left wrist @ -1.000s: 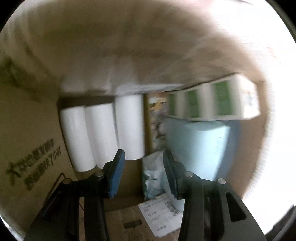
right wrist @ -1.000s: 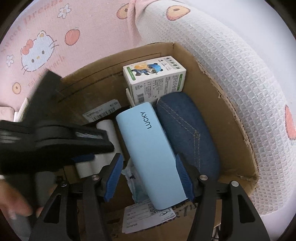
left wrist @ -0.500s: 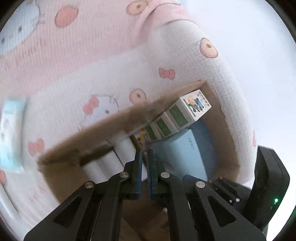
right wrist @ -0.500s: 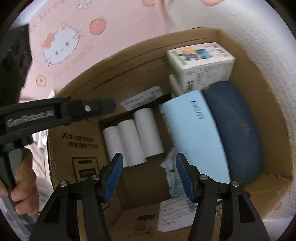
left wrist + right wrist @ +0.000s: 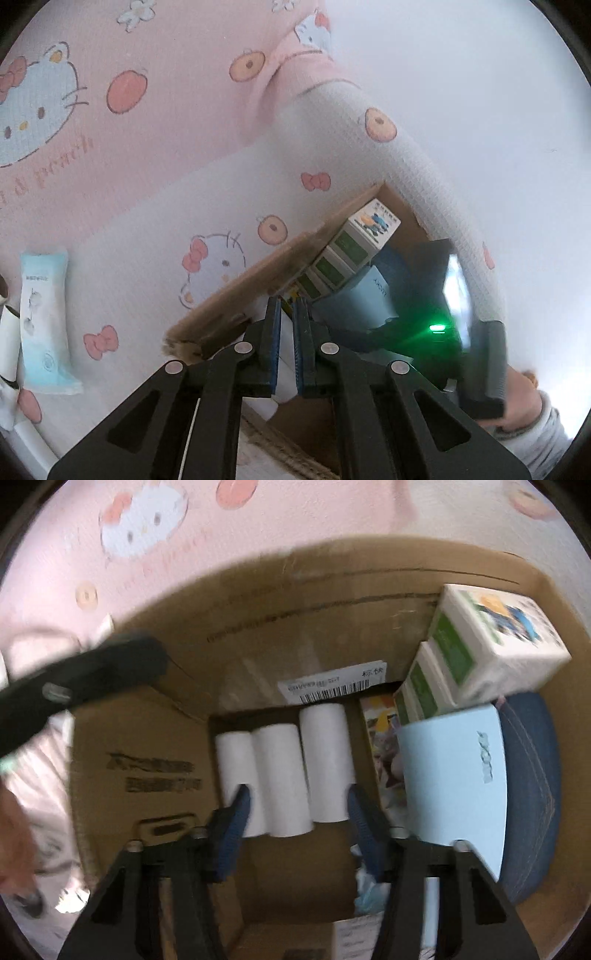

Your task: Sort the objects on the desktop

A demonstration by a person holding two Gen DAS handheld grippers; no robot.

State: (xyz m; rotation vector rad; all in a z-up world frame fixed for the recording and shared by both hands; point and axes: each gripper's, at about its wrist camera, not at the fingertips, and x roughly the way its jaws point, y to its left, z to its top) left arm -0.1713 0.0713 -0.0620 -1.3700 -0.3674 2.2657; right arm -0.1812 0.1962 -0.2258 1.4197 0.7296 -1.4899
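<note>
A cardboard box (image 5: 177, 738) holds three white paper rolls (image 5: 280, 768), stacked white-and-green cartons (image 5: 491, 646), a light blue case (image 5: 454, 775) and a dark blue denim case (image 5: 535, 794). My right gripper (image 5: 299, 808) is open and empty, low inside the box just above the rolls. My left gripper (image 5: 287, 325) is shut and empty, raised above the box's far wall (image 5: 258, 273). The cartons (image 5: 354, 251) and the light blue case (image 5: 362, 299) also show in the left wrist view. A light blue tissue pack (image 5: 44, 321) lies on the blanket at the left.
A pink and white Hello Kitty blanket (image 5: 184, 147) surrounds the box. White rolls (image 5: 7, 343) lie at the far left beside the tissue pack. The right gripper's body with a green light (image 5: 437, 326) sits to the right in the left wrist view.
My left gripper shut and rose out of the box, now looking over the blanket. My right gripper moved left and down over the white rolls, still open.
</note>
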